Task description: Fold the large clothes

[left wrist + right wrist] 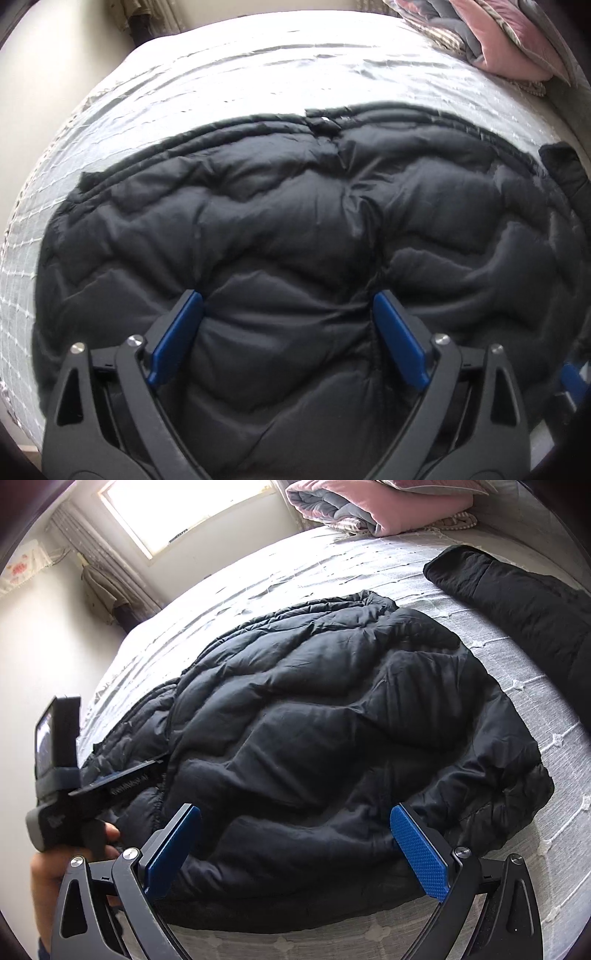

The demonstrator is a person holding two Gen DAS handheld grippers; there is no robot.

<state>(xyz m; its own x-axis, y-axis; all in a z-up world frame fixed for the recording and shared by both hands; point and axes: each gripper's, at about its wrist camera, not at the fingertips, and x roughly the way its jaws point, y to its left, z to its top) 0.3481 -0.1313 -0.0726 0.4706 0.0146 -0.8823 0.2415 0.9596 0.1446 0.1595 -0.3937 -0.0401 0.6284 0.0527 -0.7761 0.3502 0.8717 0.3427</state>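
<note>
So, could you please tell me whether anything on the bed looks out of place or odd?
Nothing looks damaged or spilled. The black puffer jacket lies rumpled on the white bedspread, with one sleeve stretched out to the side, apart from the bunched body. Folded bedding sits at the far end.

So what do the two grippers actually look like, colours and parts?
Both match: the left gripper and right gripper have black angular linkage arms with triangular cut-outs and silver pivot bolts. Each finger carries a flat blue pad with fine diamond texture. The left gripper's black body, carrying a small screen, shows in the right view.
</note>
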